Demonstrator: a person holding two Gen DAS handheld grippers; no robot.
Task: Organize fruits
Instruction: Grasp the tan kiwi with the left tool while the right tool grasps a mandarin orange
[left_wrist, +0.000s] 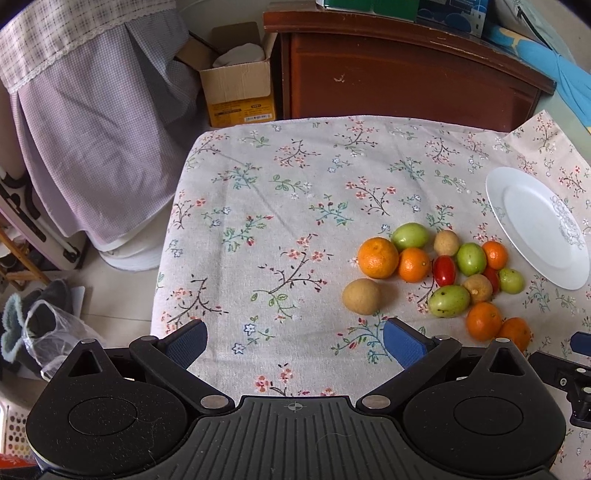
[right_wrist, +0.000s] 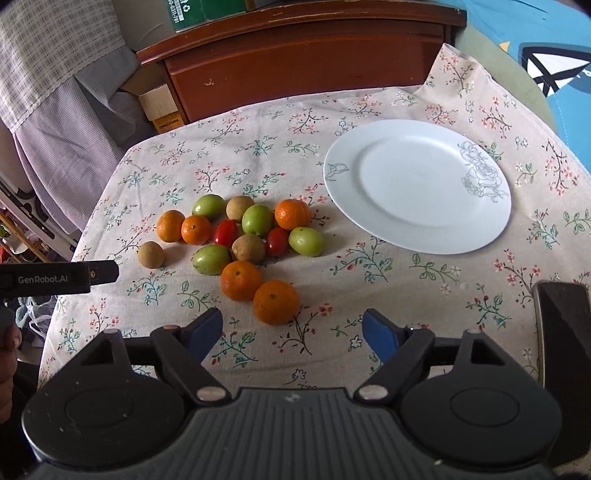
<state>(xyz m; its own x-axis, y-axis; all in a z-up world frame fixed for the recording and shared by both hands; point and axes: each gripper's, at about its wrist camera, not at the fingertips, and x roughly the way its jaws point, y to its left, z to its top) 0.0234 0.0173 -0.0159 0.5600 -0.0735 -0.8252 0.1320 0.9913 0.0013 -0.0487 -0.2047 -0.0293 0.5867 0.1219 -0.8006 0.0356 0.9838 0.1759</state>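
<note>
Several fruits lie in a cluster on the floral tablecloth (left_wrist: 280, 206): small oranges, green fruits, brown round fruits and red cherry tomatoes. The nearest orange (right_wrist: 276, 301) sits just ahead of my right gripper (right_wrist: 293, 330), whose blue-padded jaws stand apart with nothing between them. A lone brown fruit (left_wrist: 361, 296) lies ahead and right of my left gripper (left_wrist: 295, 341), which is open and holds nothing. A white plate (right_wrist: 417, 186) with a grey flower print stands bare to the right of the fruit; the same plate (left_wrist: 535, 225) shows at the right edge of the left wrist view.
A dark wooden headboard (left_wrist: 402, 70) runs behind the table. A cardboard box (left_wrist: 236, 85) and a draped checked cloth (left_wrist: 92, 122) stand at the back left. A dark phone-like slab (right_wrist: 563, 339) lies at the table's right edge. The left device's body (right_wrist: 55, 277) juts in from the left.
</note>
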